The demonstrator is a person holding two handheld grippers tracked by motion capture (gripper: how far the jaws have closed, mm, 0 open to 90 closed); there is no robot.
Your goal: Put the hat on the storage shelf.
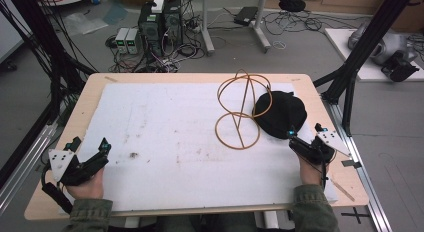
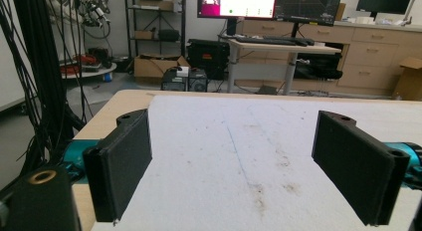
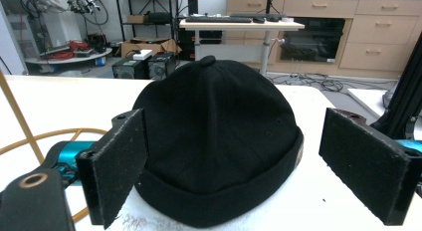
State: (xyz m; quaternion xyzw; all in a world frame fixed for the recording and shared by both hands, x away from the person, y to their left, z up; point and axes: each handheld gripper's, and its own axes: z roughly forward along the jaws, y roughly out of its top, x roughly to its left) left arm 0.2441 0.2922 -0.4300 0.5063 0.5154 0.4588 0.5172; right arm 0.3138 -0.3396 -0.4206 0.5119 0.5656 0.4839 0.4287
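A black brimless cap (image 1: 281, 113) (image 3: 219, 141) rests on the white sheet (image 1: 170, 137) at the table's right side. A thin orange wire stand of crossing hoops (image 1: 243, 108) stands just left of it, partly overlapping the cap; one hoop edge and rod (image 3: 20, 126) appear in the right gripper view. My right gripper (image 1: 305, 139) (image 3: 249, 176) is open just in front of the cap, its jaws set wide to either side of the cap's near rim. My left gripper (image 1: 90, 153) (image 2: 249, 171) is open at the front left, with bare sheet between its jaws.
The wooden table (image 1: 95, 89) has edges near both hands. Black frame posts (image 1: 367, 39) rise at the right and cables (image 1: 50, 57) hang at the left. Computers (image 1: 160, 22) and desk legs stand on the floor beyond. Brown specks (image 1: 134, 154) mark the sheet.
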